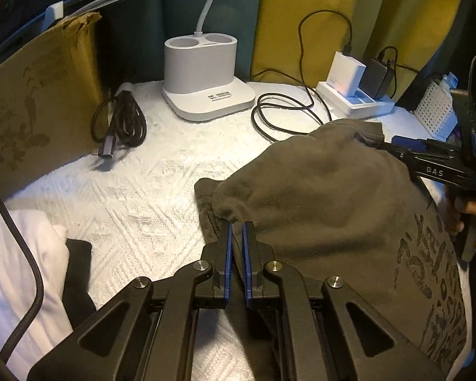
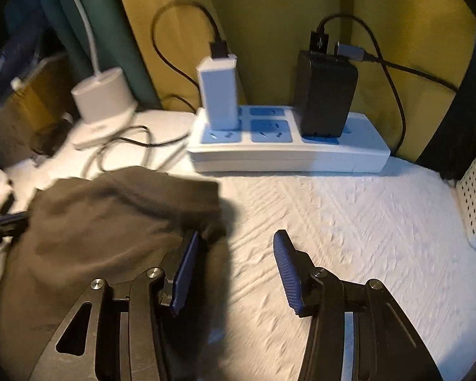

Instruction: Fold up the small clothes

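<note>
- Left gripper [image 1: 237,227] was clamped shut on the grey garment's [image 1: 327,190] edge.
- Right gripper [image 2: 234,247] stood half open, holding nothing, garment's edge beside its left finger.
- White textured cover [image 1: 136,197] underneath.

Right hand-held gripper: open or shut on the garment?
Open. The right hand-held gripper has its blue pads spread; the dark garment lies beside its left pad, not pinched.

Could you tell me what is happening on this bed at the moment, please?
A person is folding a dark grey garment on a white quilted cover, with a handheld gripper in each hand. The left gripper is shut on the garment's near edge. The right gripper is open at the cloth's far corner, one pad against the fabric, not gripping. A power strip and lamp base sit behind.
</note>
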A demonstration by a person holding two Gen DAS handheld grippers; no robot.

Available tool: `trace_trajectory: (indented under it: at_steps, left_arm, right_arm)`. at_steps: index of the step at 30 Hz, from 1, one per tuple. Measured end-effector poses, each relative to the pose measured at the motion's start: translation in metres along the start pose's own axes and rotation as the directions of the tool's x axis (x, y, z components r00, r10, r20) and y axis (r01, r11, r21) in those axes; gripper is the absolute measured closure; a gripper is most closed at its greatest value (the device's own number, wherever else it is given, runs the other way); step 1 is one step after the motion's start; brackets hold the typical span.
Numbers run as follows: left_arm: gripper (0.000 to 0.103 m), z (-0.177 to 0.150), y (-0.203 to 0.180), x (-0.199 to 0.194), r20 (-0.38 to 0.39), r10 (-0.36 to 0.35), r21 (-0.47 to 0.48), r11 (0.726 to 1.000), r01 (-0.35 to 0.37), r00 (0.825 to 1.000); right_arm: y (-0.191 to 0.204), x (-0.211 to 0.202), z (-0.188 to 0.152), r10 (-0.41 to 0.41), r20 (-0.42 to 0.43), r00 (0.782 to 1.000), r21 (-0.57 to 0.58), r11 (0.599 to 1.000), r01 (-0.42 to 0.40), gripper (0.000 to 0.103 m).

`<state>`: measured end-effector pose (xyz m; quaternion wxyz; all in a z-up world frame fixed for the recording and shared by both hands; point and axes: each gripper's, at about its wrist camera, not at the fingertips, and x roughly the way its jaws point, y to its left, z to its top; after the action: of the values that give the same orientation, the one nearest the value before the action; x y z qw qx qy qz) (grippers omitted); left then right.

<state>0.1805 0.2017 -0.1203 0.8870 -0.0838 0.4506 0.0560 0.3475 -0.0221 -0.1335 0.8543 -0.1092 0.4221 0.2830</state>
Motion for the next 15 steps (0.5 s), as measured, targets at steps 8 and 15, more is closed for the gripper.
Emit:
trace_trajectory:
  at_steps: [8, 15]
  left_arm:
    - [0.057, 0.009, 0.015, -0.024, 0.068, 0.017, -0.063, 0.998, -0.013, 0.998]
    - [0.038, 0.011, 0.011, -0.021, 0.071, -0.047, -0.071, 0.996, 0.052, 0.996]
  right_arm:
    - [-0.004, -0.010, 0.005, -0.042, 0.009, 0.999, 0.013, 0.999, 0.042, 0.053]
    - [0.004, -0.035, 0.002, 0.009, 0.007, 1.000, 0.010, 1.000, -0.009, 0.052]
